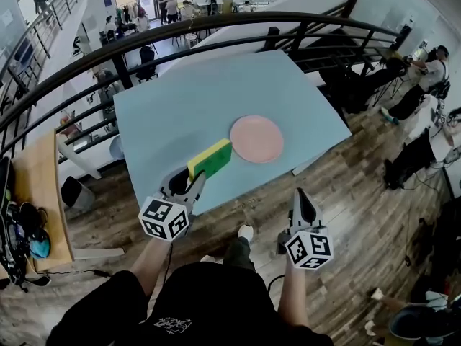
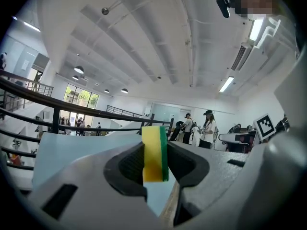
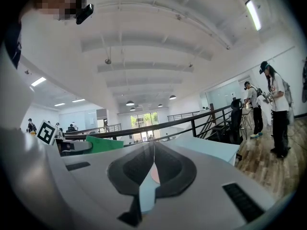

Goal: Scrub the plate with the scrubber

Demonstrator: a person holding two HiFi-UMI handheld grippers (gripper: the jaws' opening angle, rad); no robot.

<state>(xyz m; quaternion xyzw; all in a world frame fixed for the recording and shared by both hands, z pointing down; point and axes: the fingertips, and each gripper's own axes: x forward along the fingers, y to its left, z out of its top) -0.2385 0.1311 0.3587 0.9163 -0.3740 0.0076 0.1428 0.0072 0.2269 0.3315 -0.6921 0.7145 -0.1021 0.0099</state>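
Note:
A round pink plate point(image 1: 257, 138) lies flat on the light blue table point(image 1: 180, 99), right of its middle. My left gripper point(image 1: 193, 176) is shut on a yellow and green scrubber point(image 1: 209, 158), held over the table's near edge, just left of the plate and apart from it. In the left gripper view the scrubber point(image 2: 154, 153) stands on edge between the pads, green side right. My right gripper point(image 1: 301, 205) hovers off the table's near edge below the plate, shut with nothing in it. A sliver of the plate point(image 3: 152, 175) shows past its closed jaws, and the scrubber's green face point(image 3: 103, 144) shows at left.
A dark curved railing point(image 1: 216, 27) runs behind the table, with a lower floor and people beyond it. A wooden desk point(image 1: 39, 193) with gear stands at the left. Wood flooring point(image 1: 360, 186) and seated people lie to the right. The person's shoe point(image 1: 245, 232) is under the table edge.

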